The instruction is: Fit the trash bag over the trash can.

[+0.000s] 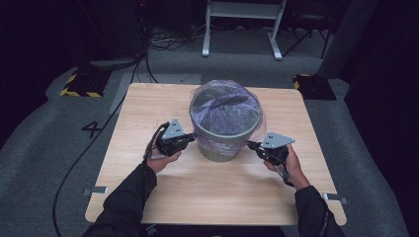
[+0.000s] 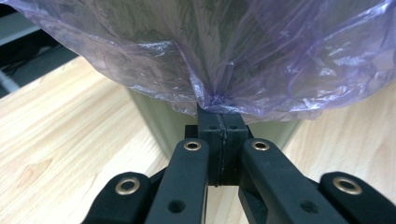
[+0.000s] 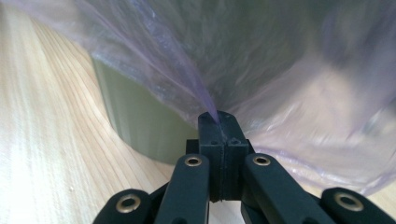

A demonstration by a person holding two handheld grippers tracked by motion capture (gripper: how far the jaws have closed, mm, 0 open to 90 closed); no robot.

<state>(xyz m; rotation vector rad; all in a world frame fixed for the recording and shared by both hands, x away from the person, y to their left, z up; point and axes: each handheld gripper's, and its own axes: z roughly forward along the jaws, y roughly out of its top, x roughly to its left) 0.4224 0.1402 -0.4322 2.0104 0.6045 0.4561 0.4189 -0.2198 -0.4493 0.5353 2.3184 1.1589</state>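
seen from above, a person's two forearms in dark sleeves reach in from the near edge of a wooden worktop (image 1: 148,197). the left claw (image 1: 191,139) and right claw (image 1: 251,144) sit on opposite sides of a round bin (image 1: 220,153) standing upright at the worktop's middle, each about equally near it. a thin purple bag (image 1: 225,111) lines the bin and folds down over its rim. each claw is clenched on the bag's hanging edge: the left claw (image 2: 222,122) pinches a gathered fold low on the overhang, and the right claw (image 3: 219,122) pinches a taut pleat. the bin lies between the claws, its axis vertical, so the likely next move is lifting the bag's edge straight up. beyond the worktop is grey floor with cables and a white frame.
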